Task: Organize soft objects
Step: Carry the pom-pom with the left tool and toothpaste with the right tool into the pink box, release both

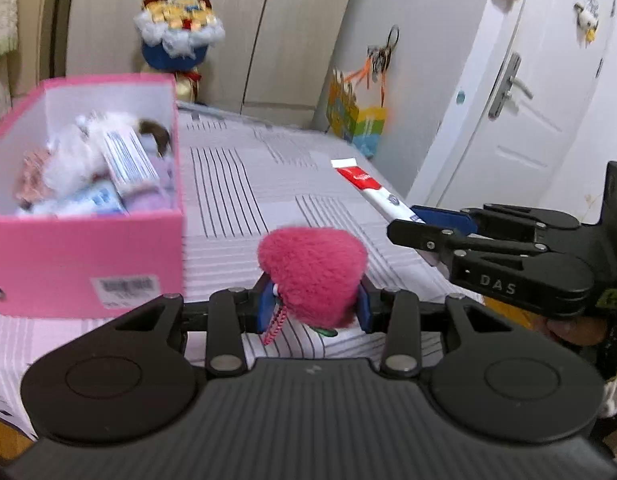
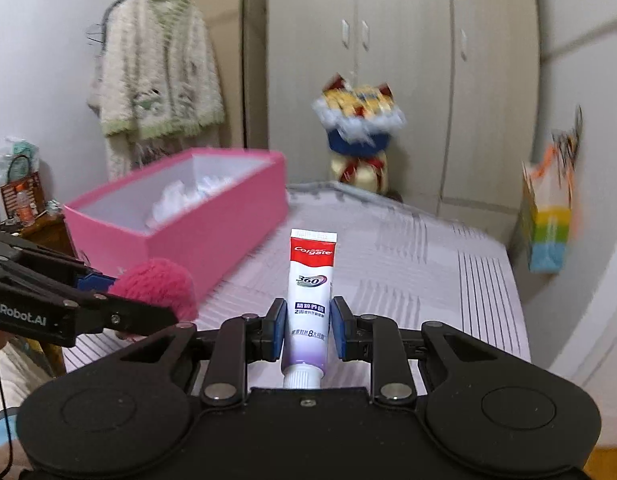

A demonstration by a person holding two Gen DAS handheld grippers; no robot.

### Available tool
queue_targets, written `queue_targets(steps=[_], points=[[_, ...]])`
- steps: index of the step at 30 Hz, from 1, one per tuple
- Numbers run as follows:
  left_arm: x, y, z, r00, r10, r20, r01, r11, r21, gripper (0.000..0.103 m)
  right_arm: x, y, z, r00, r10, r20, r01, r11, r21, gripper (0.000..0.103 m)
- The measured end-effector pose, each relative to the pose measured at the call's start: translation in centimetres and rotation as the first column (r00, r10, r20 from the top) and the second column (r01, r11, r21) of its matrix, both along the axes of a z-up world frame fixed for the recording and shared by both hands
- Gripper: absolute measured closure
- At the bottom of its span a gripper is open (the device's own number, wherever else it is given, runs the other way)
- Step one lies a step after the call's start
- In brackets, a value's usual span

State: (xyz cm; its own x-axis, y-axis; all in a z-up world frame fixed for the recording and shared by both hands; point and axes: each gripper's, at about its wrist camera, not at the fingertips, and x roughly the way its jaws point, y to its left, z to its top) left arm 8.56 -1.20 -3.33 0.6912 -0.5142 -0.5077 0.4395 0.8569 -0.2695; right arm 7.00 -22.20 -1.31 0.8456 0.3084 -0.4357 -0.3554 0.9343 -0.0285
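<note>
A bed (image 1: 244,184) covered with a pale sheet printed with striped squares is seen in both views, with a tall wardrobe (image 2: 400,60) standing behind it. A white door (image 1: 520,92) with a metal handle is seen at the right of the left wrist view. A fluffy white and green cardigan (image 2: 156,76) is hung on a rail at the left of the right wrist view.

A pink box (image 1: 84,256) is set on the bed, open at the top. It is already filled with several soft items and packets, blurred in both views. A colourful striped gift bag (image 2: 548,224) is hung against the wall beyond the bed's far edge.

The right gripper (image 2: 307,330) is closed on a toothpaste tube (image 2: 310,296), held upright above the sheet with its white cap nearest the camera. Both blue pads (image 2: 339,328) are pressed against the tube's sides.

The left gripper (image 1: 314,304) is closed partway on a pink plush heart (image 1: 312,272), which is squeezed between the 2 blue pads. A pink cord is seen hanging below the heart. The heart is held above the sheet, just beside the near corner of the box.
</note>
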Motion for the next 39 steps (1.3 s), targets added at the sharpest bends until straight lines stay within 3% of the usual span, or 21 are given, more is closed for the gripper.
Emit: queue_targets(steps=[8,14,23,28,32,39], points=[[0.0,3.6,4.4,0.98,0.112,0.164,-0.11,0.994,-0.021,0.065,0.7,5.1,4.7,0.984,0.099,0.15,-0.102,0.995,0.014,0.075],[2.7,6.9,5.6,0.955,0.209,0.209,-0.205,0.978,-0.039,0.065,4.2,8.6,6.7,0.968,0.16,0.195,-0.17,0.985,0.038,0.075],[9.8,10.8,5.1,0.946,0.295,0.131,-0.299,0.954,0.008,0.065,12.8,11.8,6.3,0.978,0.19,0.087,-0.198,0.976,0.093,0.075],[13.9,12.1,3.8,0.95,0.308,0.055,-0.311,0.949,0.057,0.064,17.4,13.6,4.4,0.969,0.246,-0.029,-0.243,0.965,0.101,0.075],[16.4,12.2,2.6,0.949,0.314,0.012,-0.313,0.944,0.108,0.064,20.2,15.4,2.8,0.964,0.253,-0.084,-0.248,0.967,0.062,0.075],[17.7,13.1,2.7,0.94,0.341,0.015,-0.342,0.937,0.076,0.062,21.6,16.6,2.4,0.966,0.243,-0.092,-0.244,0.97,-0.01,0.075]])
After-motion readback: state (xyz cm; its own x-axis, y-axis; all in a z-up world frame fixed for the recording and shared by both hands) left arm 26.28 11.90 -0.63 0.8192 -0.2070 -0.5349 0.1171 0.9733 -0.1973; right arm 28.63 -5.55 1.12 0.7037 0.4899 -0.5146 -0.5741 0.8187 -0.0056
